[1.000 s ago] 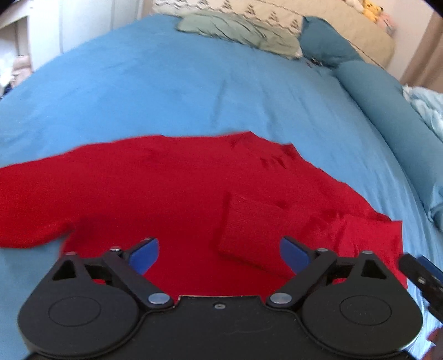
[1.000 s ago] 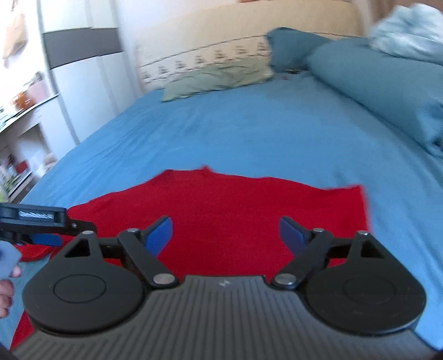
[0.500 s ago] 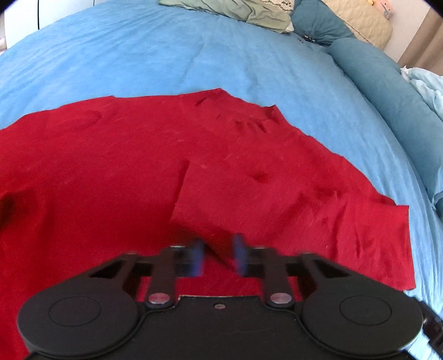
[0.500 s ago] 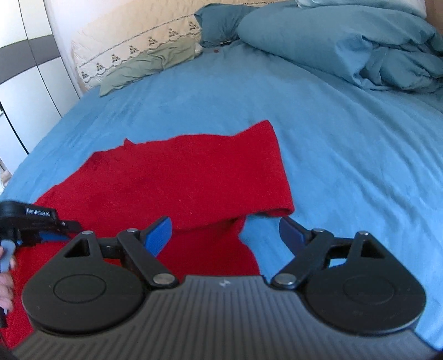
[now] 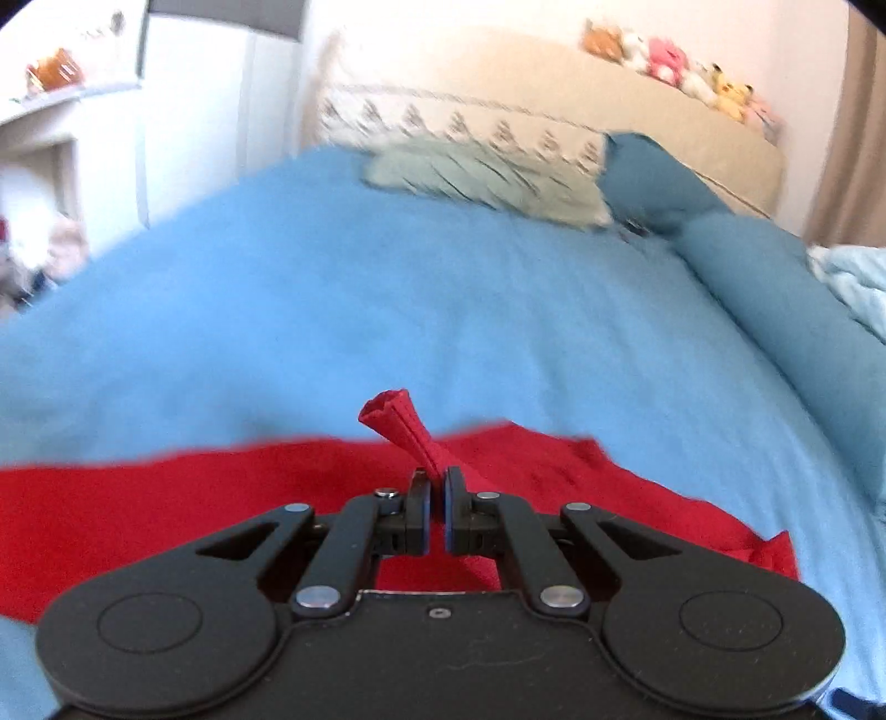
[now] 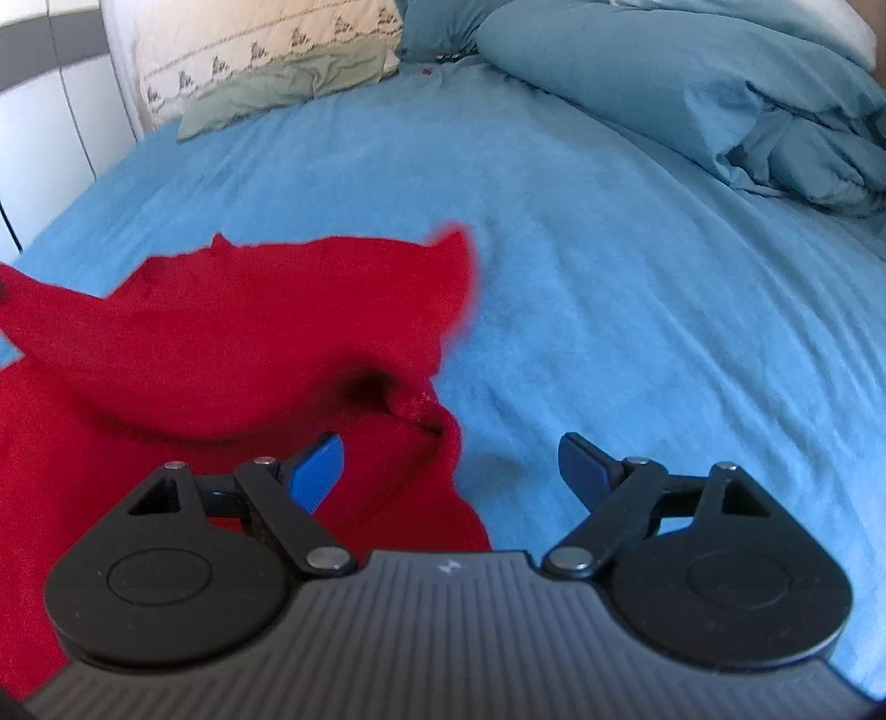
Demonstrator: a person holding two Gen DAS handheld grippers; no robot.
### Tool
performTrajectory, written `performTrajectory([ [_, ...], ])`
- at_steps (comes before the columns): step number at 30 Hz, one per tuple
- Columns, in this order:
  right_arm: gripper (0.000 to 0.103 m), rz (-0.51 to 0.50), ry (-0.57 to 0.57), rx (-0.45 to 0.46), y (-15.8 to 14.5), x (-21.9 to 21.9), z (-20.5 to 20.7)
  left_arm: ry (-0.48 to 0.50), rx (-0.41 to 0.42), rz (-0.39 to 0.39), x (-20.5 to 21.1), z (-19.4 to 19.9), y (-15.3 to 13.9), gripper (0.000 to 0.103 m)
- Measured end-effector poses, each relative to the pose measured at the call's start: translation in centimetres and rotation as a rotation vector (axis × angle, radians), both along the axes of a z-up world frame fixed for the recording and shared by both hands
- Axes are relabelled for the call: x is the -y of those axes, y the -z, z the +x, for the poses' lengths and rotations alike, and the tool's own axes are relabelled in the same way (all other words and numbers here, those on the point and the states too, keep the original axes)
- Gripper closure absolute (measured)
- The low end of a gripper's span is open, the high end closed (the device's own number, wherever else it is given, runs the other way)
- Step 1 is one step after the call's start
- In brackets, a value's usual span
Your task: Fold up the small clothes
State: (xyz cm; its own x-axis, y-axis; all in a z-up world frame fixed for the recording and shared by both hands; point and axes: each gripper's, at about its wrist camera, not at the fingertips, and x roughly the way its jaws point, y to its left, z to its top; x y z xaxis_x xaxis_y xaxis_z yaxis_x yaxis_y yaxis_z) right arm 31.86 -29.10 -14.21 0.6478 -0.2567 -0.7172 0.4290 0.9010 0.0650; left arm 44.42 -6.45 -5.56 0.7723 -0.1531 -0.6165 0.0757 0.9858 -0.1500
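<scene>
Left hand-held gripper [image 5: 436, 487]: jaws pressed together on a narrow strip of the red garment [image 5: 166, 515], whose free end, a ribbed cuff-like tip [image 5: 387, 412], sticks up and forward beyond the fingertips. The rest of the garment spreads flat below and to both sides of this hand-held gripper, reaching the left edge of the left-wrist view and ending in a corner at lower right.

Right hand-held gripper [image 6: 451, 468]: jaws spread wide, nothing between the blue pads [image 6: 318, 471]. The garment's right edge runs just ahead of and beneath the left finger; the right finger stands over bare sheet. In the right-wrist view part of the garment is raised off the bed in a sagging fold, with a dark hollow under it near the edge.

Surface: a bed with a light blue sheet [image 6: 637, 288], lightly wrinkled. At the far end lie a pale green pillow [image 5: 487, 180], a patterned cream pillow [image 6: 266, 50] against a padded beige headboard [image 5: 637, 105], and darker blue pillows [image 5: 653, 177]. A bunched blue duvet [image 6: 720, 94] lies along the right side.

Room: soft toys [image 5: 681, 66] line the headboard top; white cupboards [image 5: 194, 99] stand at left, a brownish curtain [image 5: 853, 138] at right. The left-wrist view is blurred.
</scene>
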Motion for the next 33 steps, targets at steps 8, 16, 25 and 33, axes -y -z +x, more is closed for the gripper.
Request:
performTrajectory([
  [8, 0.003, -0.113, -0.04, -0.07, 1.3, -1.0, 3.0, -0.049, -0.082, 0.009, -3.9, 0.8, 5.0, 0.099],
  [16, 0.002, -0.143, 0.028, -0.111, 1.9, 0.9, 3.3, -0.047, -0.145, 0.053, -4.8, -0.2, 7.5, 0.097],
  [25, 0.001, -0.111, 0.048, -0.104, 0.8, 2.1, 0.9, -0.152, -0.208, 0.123, -8.2, -3.3, 7.0, 0.064],
  [33, 0.001, -0.073, -0.193, 0.018, -0.7, -4.3, 3.7, -0.059, -0.135, 0.074, -5.8, -2.9, 5.3, 0.045],
])
